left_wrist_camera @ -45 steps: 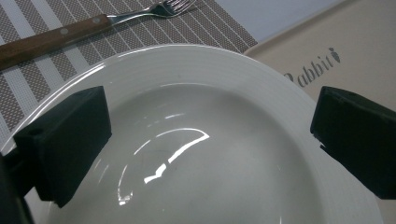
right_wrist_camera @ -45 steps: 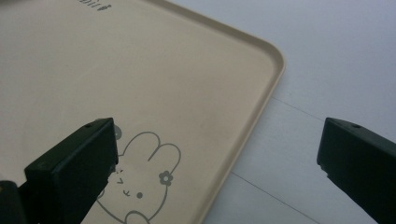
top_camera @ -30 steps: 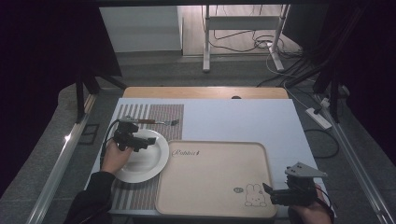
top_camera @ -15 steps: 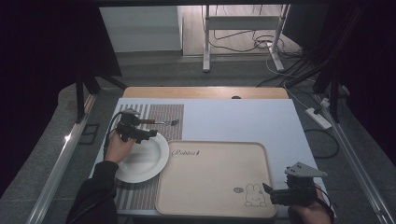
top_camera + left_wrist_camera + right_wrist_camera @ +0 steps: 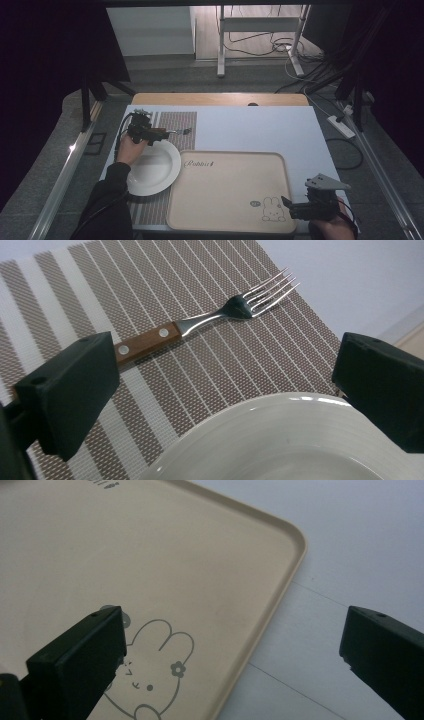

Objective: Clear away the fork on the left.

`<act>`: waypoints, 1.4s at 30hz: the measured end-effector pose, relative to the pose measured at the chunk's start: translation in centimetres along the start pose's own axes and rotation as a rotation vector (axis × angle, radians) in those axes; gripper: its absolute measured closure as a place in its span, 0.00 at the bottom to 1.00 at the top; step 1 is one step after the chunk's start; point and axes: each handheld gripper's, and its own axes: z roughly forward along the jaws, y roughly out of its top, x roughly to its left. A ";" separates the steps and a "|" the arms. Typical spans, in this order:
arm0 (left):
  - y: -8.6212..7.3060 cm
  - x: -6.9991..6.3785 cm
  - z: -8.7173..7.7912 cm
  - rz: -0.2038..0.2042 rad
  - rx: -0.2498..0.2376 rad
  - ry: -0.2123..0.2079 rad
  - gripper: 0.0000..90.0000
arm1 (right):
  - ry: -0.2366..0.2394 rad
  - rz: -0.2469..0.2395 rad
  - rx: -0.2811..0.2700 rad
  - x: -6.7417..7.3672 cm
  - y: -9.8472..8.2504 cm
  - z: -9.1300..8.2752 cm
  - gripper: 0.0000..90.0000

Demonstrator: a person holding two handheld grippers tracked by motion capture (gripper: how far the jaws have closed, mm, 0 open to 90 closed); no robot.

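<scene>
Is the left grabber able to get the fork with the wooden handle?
Probably yes. The left gripper hangs open right by the wooden-handled steel fork, which lies bare on the striped brown placemat. The white round plate sits beside it, not over it.

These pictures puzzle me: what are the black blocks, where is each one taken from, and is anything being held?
No robot here: a person holds a two-jaw gripper in each hand. The high view looks down from above the table. The left gripper hangs over the striped placemat, by the white plate. The right gripper waits at the beige tray, near its rabbit drawing.

The other two pictures come from cameras riding on the grippers, so the black blocks are each gripper's own jaws. The left gripper view shows a fork with a wooden handle lying on the placemat beyond the plate. Both grippers stand open and hold nothing.
</scene>
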 end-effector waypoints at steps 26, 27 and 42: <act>2.8 5.4 2.6 0.012 0.208 0.236 0.99 | 0.002 -0.002 -0.003 0.0 0.0 0.0 0.00; 2.7 5.7 2.7 -0.003 0.215 0.229 0.99 | 0.002 -0.001 -0.002 0.0 -0.1 -0.1 0.00; 0.0 5.3 0.8 0.049 0.292 0.101 0.98 | -0.002 -0.009 -0.001 0.1 -0.1 -0.2 0.00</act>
